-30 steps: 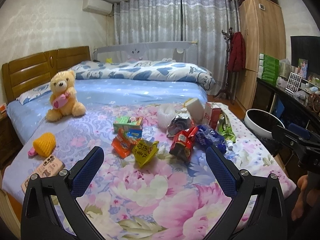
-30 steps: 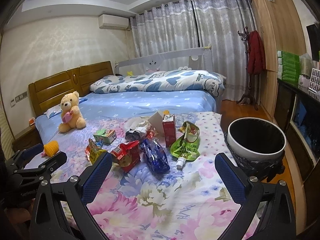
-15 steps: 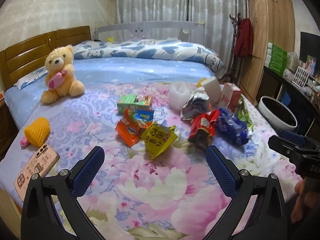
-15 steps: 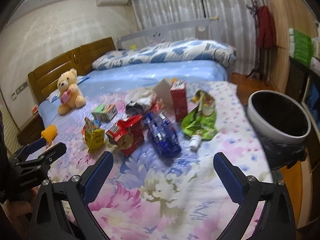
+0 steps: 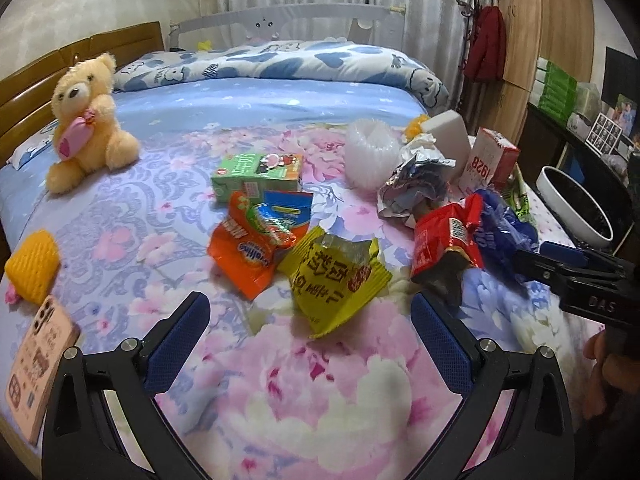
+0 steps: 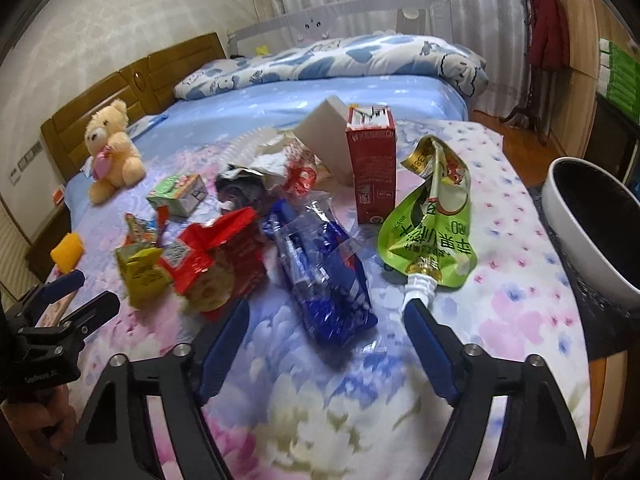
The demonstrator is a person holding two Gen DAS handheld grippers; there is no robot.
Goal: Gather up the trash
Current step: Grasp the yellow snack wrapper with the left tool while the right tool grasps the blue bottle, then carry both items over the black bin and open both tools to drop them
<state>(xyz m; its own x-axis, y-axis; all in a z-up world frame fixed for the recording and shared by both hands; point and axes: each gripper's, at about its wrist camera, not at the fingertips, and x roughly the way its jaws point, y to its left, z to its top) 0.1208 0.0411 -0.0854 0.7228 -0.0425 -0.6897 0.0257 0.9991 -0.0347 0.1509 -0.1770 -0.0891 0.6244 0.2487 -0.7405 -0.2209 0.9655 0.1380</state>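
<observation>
Trash lies scattered on the flowered bedspread. In the left wrist view my left gripper (image 5: 310,316) is open and empty, just short of a yellow wrapper (image 5: 338,276), with an orange packet (image 5: 244,252), a green carton (image 5: 258,178) and a red bag (image 5: 446,242) beyond. In the right wrist view my right gripper (image 6: 326,312) is open and empty, its fingers either side of a blue wrapper (image 6: 324,264). A green pouch (image 6: 434,228), a red carton (image 6: 372,168) and the red bag (image 6: 214,252) lie around it.
A white-rimmed black bin (image 6: 596,220) stands right of the bed. A teddy bear (image 5: 86,120), a yellow sponge-like item (image 5: 32,266) and a phone (image 5: 38,364) lie on the left side. A crumpled foil wrapper (image 5: 416,186) and a white cup (image 5: 370,152) lie farther back.
Both grippers have moved forward and down toward the trash. The yellow wrapper and the blue wrapper now sit much closer to the fingertips. Both stay open.
</observation>
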